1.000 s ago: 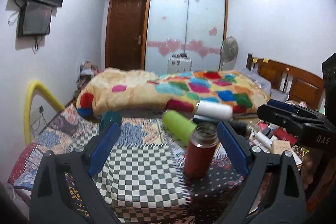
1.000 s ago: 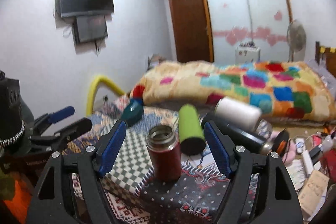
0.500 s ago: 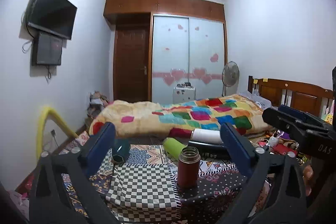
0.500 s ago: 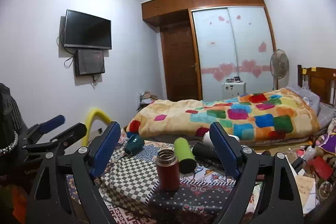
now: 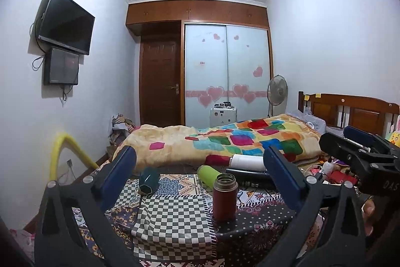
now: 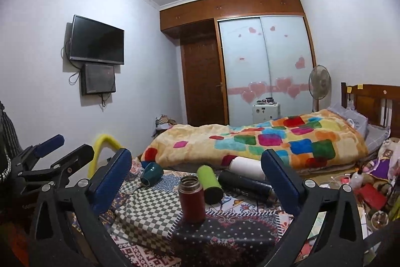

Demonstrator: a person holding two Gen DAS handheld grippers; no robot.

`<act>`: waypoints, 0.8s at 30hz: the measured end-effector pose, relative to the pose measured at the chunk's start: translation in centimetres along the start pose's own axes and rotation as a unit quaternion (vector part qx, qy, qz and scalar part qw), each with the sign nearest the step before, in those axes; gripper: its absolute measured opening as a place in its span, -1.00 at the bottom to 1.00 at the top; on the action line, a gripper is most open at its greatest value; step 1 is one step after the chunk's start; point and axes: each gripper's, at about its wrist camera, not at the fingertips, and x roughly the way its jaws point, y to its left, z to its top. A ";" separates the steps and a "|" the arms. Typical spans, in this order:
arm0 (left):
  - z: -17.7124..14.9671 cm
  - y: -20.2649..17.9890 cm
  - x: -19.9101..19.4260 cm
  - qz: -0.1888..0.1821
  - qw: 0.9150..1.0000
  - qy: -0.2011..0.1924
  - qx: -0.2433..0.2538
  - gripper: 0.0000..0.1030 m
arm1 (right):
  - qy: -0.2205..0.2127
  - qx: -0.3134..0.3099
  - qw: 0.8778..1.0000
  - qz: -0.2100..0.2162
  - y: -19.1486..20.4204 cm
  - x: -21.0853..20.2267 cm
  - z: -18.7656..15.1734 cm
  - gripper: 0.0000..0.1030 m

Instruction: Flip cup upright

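Note:
A dark red flask (image 5: 224,197) stands upright with its mouth open on the patterned cloth (image 5: 175,222); it also shows in the right wrist view (image 6: 192,199). My left gripper (image 5: 200,179) is open and empty, well back from the flask. My right gripper (image 6: 196,182) is open and empty, also back from it. A green cup (image 6: 209,180), a black flask (image 6: 246,185) and a white cup (image 6: 246,167) lie on their sides behind it. A teal mug (image 6: 151,173) lies tipped at the left.
A bed with a colourful quilt (image 5: 225,142) lies behind the cloth. Clutter (image 6: 370,192) covers the right side. A yellow tube (image 5: 65,154) arches at the left wall. The right gripper shows at the right edge of the left view (image 5: 360,154).
Both grippers have pulled back and up from the red flask, which stays standing upright. The view has widened to take in the room and ceiling.

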 end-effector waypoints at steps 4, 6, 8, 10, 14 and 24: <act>-0.1 0.1 0.1 0.001 1.000 0.002 -0.004 1.00 | 0.000 -0.003 1.000 -0.003 0.1 -0.3 -0.2 1.00; 0.1 0.1 0.2 0.001 1.000 0.003 -0.005 1.00 | 0.000 -0.006 1.000 -0.006 0.2 -0.5 -0.3 1.00; 0.0 0.2 0.2 0.001 1.000 0.003 -0.006 1.00 | 0.001 -0.006 1.000 -0.006 0.2 -0.5 -0.3 1.00; 0.0 0.2 0.2 0.000 1.000 0.003 -0.006 1.00 | 0.001 -0.006 1.000 -0.007 0.2 -0.5 -0.3 1.00; -0.1 0.2 0.2 0.000 1.000 0.003 -0.005 1.00 | 0.003 -0.007 1.000 -0.010 0.2 -0.6 -0.4 1.00; -0.2 0.0 0.4 -0.001 1.000 0.002 -0.007 1.00 | 0.005 -0.007 1.000 -0.010 0.3 -0.5 -0.3 1.00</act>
